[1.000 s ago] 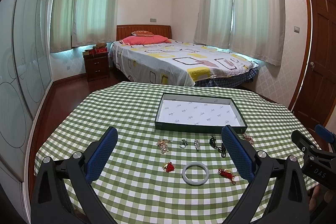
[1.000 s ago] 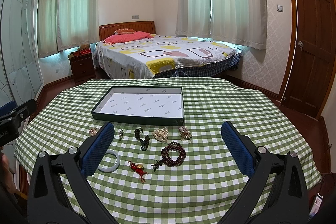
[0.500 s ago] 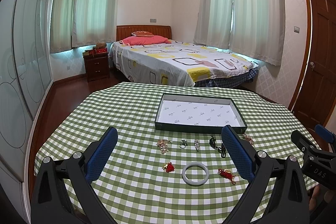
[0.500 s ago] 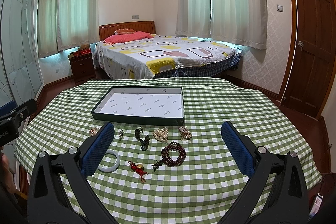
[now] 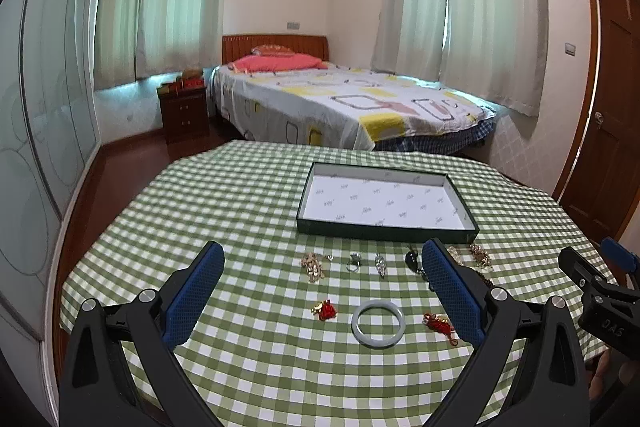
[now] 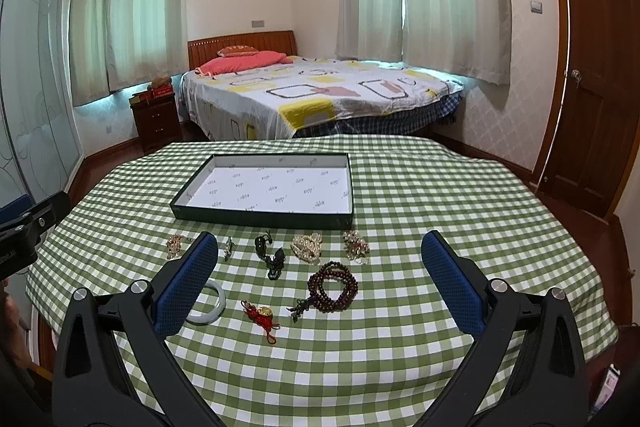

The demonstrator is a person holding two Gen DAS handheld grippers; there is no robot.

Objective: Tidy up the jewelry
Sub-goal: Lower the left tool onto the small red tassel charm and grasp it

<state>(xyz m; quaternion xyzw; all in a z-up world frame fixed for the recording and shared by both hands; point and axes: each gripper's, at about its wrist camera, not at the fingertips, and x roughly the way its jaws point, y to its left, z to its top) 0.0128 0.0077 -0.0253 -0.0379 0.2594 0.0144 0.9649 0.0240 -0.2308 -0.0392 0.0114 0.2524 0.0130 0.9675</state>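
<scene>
While tool (image 6: pixel 320 259) gapes, beads (image 6: pixel 333 287) between

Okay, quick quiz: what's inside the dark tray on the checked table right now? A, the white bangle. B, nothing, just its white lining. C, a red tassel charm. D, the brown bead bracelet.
B: the tray shows only bare white lining, while the jewelry lies on the cloth in front of it.

Both wrist cameras sit low at the table's (image 5: pixel 248 195) near edge, facing 12 o'clock toward the bed (image 6: pixel 320 91). The left view puts the tray (image 5: pixel 386 231) at 1 o'clock; the right view has it (image 6: pixel 260 219) at 11. Both share tray, bangle (image 5: pixel 378 323) and bed.
</scene>
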